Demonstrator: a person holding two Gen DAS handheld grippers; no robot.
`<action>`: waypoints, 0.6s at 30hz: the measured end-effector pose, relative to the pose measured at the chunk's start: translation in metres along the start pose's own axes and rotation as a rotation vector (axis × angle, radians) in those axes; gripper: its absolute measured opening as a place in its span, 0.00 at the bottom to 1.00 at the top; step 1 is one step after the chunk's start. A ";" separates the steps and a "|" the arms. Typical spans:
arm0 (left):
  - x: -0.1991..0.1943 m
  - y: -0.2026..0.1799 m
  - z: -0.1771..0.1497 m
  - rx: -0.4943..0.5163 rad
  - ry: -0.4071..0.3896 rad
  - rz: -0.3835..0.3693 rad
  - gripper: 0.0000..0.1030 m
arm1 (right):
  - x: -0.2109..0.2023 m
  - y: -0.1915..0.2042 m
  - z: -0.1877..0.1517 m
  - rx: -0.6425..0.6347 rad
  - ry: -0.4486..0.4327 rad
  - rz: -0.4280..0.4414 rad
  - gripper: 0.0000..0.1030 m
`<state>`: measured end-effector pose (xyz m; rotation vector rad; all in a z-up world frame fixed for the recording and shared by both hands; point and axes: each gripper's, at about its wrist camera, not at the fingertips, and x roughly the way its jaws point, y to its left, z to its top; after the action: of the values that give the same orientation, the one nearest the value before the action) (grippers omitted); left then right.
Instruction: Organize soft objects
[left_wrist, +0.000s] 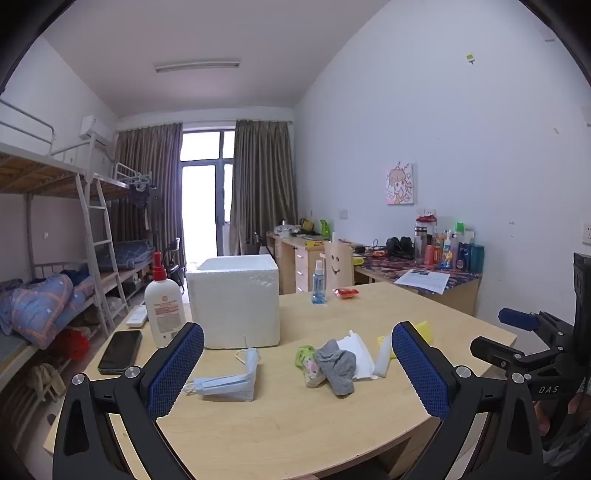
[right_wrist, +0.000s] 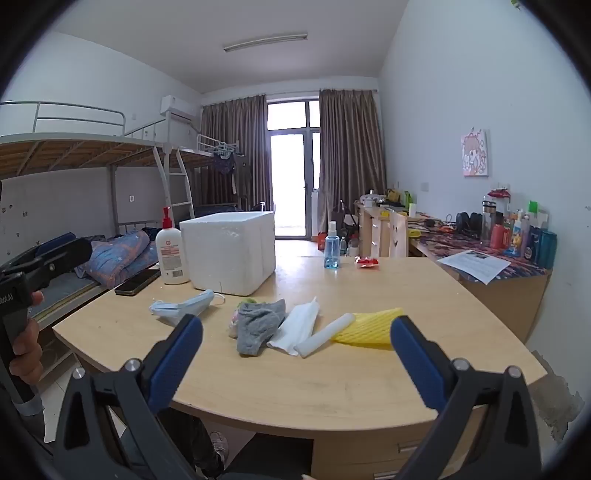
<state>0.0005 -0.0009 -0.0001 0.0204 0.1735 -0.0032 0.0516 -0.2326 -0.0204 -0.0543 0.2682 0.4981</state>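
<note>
At the near edge of the wooden table (left_wrist: 295, 424), the left gripper (left_wrist: 297, 369) is held with its jaws spread as wide as they go, and nothing is gripped between its blue pads (left_wrist: 173, 373). The right gripper (right_wrist: 297, 365) is likewise seen fully spread and empty, just short of the table's front edge.

Beyond the grippers, the soft objects are laid in a loose row across the middle of the table. A blue face mask (left_wrist: 227, 380) is found at the left, folded, with its long axis running roughly left to right in the left wrist view and an ear loop trailing towards the box. A grey sock (right_wrist: 258, 325) is draped over a small patterned cloth (left_wrist: 312, 371), its long axis running from far to near. Just beside it, a white folded cloth (right_wrist: 297, 326) is laid diagonally, its far end pointing away and to the right. A white foam tube (right_wrist: 325, 336) is set alongside at a similar slant, with its far end touching a yellow foam net (right_wrist: 373, 326), whose long axis runs left to right.

Farther back, a white foam box (left_wrist: 234, 299) is stood open-topped, with a lotion pump bottle (left_wrist: 164, 299) and a dark phone (left_wrist: 120, 350) to its left. A small blue spray bottle (right_wrist: 331, 247) and a red packet (right_wrist: 366, 261) are seen near the far edge.
</note>
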 end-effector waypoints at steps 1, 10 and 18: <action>0.001 -0.001 0.000 0.002 0.003 -0.002 0.99 | 0.000 0.000 0.000 0.002 0.001 0.001 1.00; 0.001 -0.001 0.003 -0.022 -0.003 -0.012 0.99 | 0.000 0.000 0.000 0.004 -0.005 0.004 1.00; -0.001 0.001 0.000 -0.014 -0.009 -0.008 0.99 | 0.000 0.000 -0.001 0.003 -0.007 0.003 1.00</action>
<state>-0.0003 0.0003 0.0005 0.0061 0.1642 -0.0106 0.0512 -0.2329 -0.0212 -0.0497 0.2625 0.5009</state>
